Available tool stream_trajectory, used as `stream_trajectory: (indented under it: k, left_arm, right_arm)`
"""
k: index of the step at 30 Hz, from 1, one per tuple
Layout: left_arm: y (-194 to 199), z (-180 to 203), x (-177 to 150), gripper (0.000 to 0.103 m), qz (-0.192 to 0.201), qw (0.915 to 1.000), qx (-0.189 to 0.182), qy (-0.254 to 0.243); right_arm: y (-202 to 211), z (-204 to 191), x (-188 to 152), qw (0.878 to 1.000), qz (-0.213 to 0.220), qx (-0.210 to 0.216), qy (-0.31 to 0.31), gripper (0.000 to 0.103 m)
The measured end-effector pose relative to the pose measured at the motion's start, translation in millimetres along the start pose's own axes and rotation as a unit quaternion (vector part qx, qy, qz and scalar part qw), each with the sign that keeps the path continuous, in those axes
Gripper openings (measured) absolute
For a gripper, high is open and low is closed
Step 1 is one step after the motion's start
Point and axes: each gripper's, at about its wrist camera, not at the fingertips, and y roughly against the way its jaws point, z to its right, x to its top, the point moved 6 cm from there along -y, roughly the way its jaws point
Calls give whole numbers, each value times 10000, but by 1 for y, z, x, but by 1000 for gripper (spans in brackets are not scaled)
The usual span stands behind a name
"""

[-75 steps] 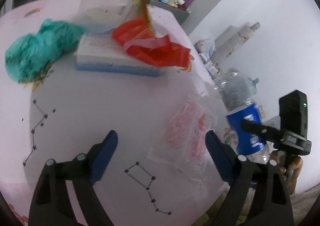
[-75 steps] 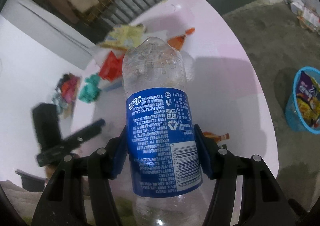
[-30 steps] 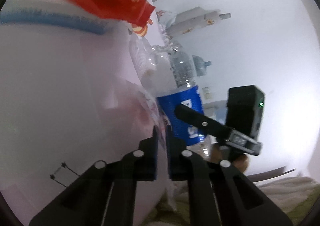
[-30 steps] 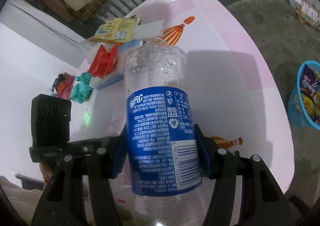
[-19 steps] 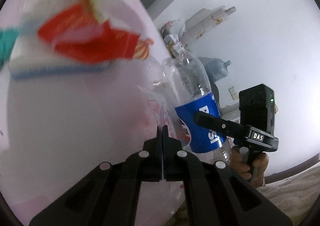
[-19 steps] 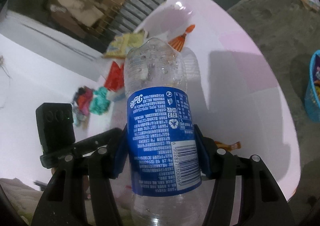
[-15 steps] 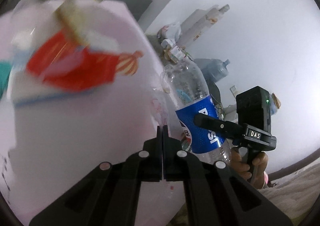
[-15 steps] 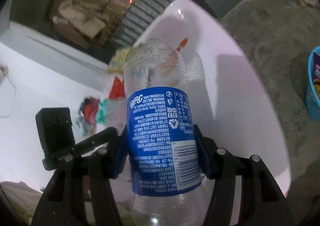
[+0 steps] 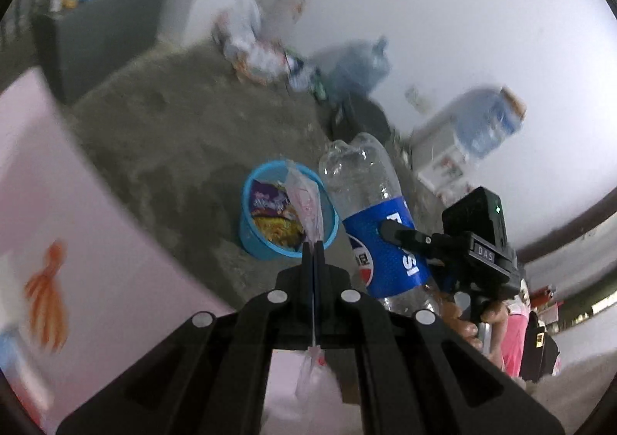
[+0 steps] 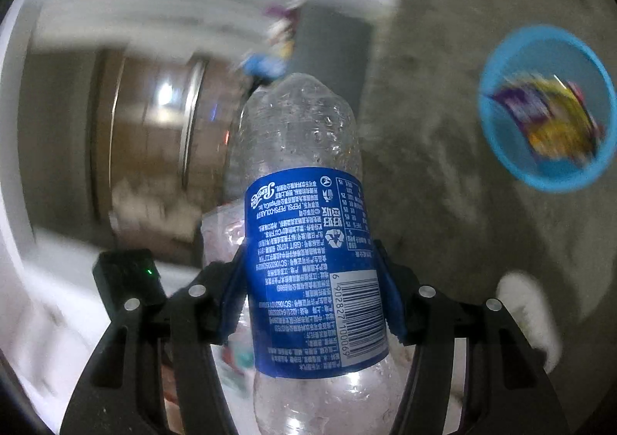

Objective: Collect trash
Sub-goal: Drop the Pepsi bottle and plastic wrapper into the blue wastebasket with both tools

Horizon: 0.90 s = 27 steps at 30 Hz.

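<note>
Both my grippers carry trash, and the blue bin waits on the floor.

My left gripper (image 9: 314,248) is squeezed tight on a thin clear wrapper (image 9: 306,205). The wrapper sticks out past the tips and also hangs down behind them, so I pinch it in the middle to keep it from slipping away. My right gripper (image 10: 310,288) hugs an empty plastic bottle (image 10: 308,242) around its blue label, one pad on each side. That is the fat, firm part, so the bottle should not pop out. The blue bin (image 9: 250,238) sits on the gray floor, past the edge of the pink table (image 9: 96,242), and it already has snack bags inside. In my left view the wrapper lines up right over the bin. In my right view the bin (image 10: 497,153) is off to the upper right, well apart from the bottle. I think I need to bring the bottle over more before I let go.
</note>
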Motion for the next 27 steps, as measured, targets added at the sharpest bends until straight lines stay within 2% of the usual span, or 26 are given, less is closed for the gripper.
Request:
stream_trajectory:
  k: [2,3,6,8,11,13,14,15,16,17,19,21,22,25,27]
  left_arm:
    - [-43,4,21,0,-371,9993,87,-64]
    - [-62,3,26,0,-557,9982,166,-119]
    - [-137,-3,45,0,-1204,9909,542,-272]
    - [-175,-4,54,0,-1456,9861,704,-392]
    - [-235,-3,60,0,-1833,9794,793,-313]
    - [-267,-3,68,1,-2000,9772,682,-178]
    - [-275,-5,72,5,-2004,9773,666,-142]
    - [-284,-5,77,19,-1972,9780,670,-99]
    - [-292,-7,82,30,-1914,9788,723,-48]
    - [-296,-8,85,45,-1842,9797,792,-34]
    - [-295,-5,89,46,-1653,9824,870,1]
    - [-287,-8,89,46,-1580,9840,823,74]
    - [-281,-7,90,46,-1503,9857,750,100]
    - [-258,-4,95,46,-1202,9900,745,37]
    - [-238,0,99,46,-986,9925,726,-41]
  right_arm:
    - [0,39,9,9959,23,50,-900,56]
    - [0,62,14,9896,29,62,-1438,56]
    - [-7,118,23,9646,61,155,-2631,57]
    - [-10,150,33,9444,125,249,-3277,58]
    - [-23,195,45,9018,283,448,-4290,59]
    - [-31,225,51,8680,442,564,-4913,61]
    - [-36,237,53,8536,550,636,-5141,62]
    - [-41,248,55,8426,626,716,-5301,69]
    - [-46,256,58,8366,658,721,-5391,74]
    - [-46,265,60,8320,710,639,-5464,80]
    - [-42,277,57,8198,887,436,-5640,80]
    - [-35,281,53,8070,1104,599,-5770,80]
    - [-30,280,52,8077,1196,672,-5734,80]
    - [-14,271,52,8207,1416,821,-5474,80]
    - [-3,266,54,8216,1538,955,-5405,80]
